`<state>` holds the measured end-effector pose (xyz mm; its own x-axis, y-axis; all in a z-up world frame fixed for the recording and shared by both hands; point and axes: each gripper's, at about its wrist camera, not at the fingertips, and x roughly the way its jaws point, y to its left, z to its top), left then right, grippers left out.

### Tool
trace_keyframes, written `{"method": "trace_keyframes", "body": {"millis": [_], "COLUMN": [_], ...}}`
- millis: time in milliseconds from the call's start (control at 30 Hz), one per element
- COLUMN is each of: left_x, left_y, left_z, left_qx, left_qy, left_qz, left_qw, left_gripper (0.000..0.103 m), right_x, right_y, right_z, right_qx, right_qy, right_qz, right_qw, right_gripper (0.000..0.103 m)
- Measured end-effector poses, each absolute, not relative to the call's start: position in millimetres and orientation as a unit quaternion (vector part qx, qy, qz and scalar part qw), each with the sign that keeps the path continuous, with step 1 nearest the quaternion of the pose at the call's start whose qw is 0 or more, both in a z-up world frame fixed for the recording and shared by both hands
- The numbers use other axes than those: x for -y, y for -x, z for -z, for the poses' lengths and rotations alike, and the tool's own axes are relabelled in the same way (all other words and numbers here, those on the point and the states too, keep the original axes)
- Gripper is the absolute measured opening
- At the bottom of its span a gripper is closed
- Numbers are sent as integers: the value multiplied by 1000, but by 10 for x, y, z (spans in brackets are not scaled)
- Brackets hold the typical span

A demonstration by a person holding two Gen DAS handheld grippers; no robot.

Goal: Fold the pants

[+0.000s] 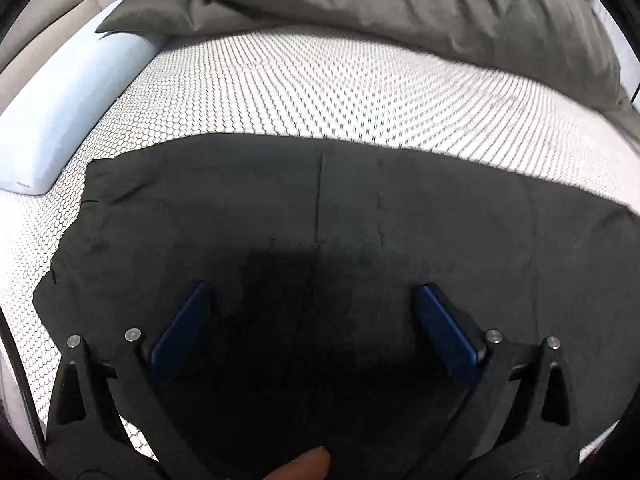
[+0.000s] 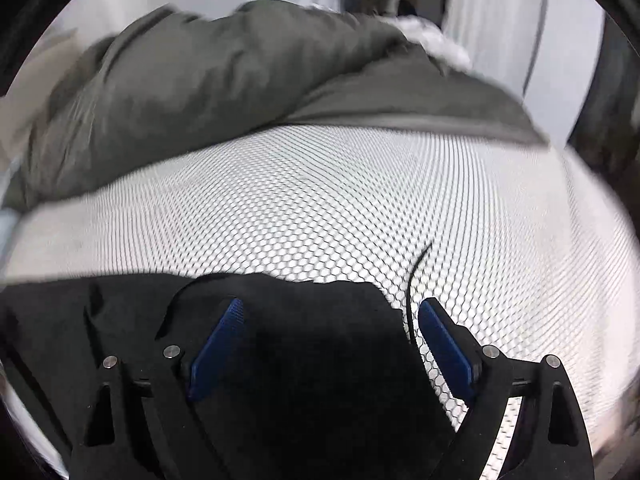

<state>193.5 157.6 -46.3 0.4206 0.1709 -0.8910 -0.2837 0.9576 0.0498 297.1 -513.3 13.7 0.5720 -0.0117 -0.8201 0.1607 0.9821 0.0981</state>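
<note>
Black pants (image 1: 320, 216) lie flat on a white sheet with a honeycomb print (image 1: 320, 80). Over the middle of the cloth, my left gripper (image 1: 312, 292) stands open, its blue pads (image 1: 184, 332) wide apart with nothing between them. In the right wrist view the pants (image 2: 280, 320) end in a ragged edge, and a thin black drawstring (image 2: 412, 280) curls off them onto the sheet (image 2: 320, 200). Above that edge, my right gripper (image 2: 332, 308) is open, one pad (image 2: 218, 340) over the cloth and the other over the sheet. This view is blurred by motion.
A rumpled grey duvet (image 1: 400, 8) is heaped along the far side of the bed. A pale blue bolster (image 1: 60, 120) lies at the left edge against a beige padded wall. White curtains (image 2: 500, 20) hang behind the bed.
</note>
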Motion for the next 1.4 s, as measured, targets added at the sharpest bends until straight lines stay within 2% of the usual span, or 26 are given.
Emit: {"method": "trace_keyframes", "body": {"millis": [67,200,233,300,333,500,567,633,733,800,900,933,967,1000,1067,1133,1267,1400], "left_x": [-1580,-1598,-1587,-1607,-1602,-1616,-1622,-1639,-1655,-1657,-1669,-1671,-1672,-1654,-1531,-1354,-881,-356], "left_y": [-1945,-1980,-1994,-2007,-2009,-2031,-2021,-2021,-1990,-1973,-1925,-1902,-1888,-1859,-1794,-1705,-1518,-1342], "left_z": [504,511,517,522,520,526,530,551,562,553,508,474,435,381,238,105,-26,21], "left_qx": [-520,-518,-518,-518,-518,-518,-515,-513,-511,-510,-510,-508,-506,-500,-486,-473,-455,-462], "left_qy": [62,67,64,63,63,63,64,69,73,74,78,81,86,90,93,92,70,41], "left_qz": [-140,-141,-141,-142,-142,-140,-137,-125,-124,-125,-127,-127,-124,-120,-101,-77,-16,39], "left_qw": [840,841,841,841,841,842,844,846,848,848,847,848,849,853,863,873,887,885], "left_gripper": [103,103,103,103,103,103,103,103,103,103,103,103,103,102,102,102,103,103], "right_x": [5283,5166,5104,4929,4846,4746,4873,5044,5135,5104,5066,5014,4981,4910,4672,4455,3840,3403], "right_y": [-3040,-3221,-3250,-3245,-3227,-3086,-3052,-3092,-3247,-3282,-3098,-2968,-2879,-2760,-2496,-2263,-1778,-1745], "right_z": [-87,72,105,149,147,-58,-222,-226,-2,80,-113,-242,-353,-449,-641,-725,-567,-105], "right_qx": [-463,-504,-509,-520,-517,-464,-427,-427,-455,-480,-449,-431,-415,-401,-382,-364,-322,-398], "right_qy": [-148,-91,-74,-23,3,41,15,-33,-53,-61,-94,-102,-106,-109,-107,-103,-100,-89], "right_qz": [31,33,29,16,13,42,85,100,102,121,135,133,124,113,85,68,-14,-55], "right_qw": [873,858,857,854,856,884,900,898,883,867,878,887,895,902,914,923,941,912], "right_gripper": [90,90,87,67,53,44,43,43,46,59,71,82,87,87,95,99,102,102]}}
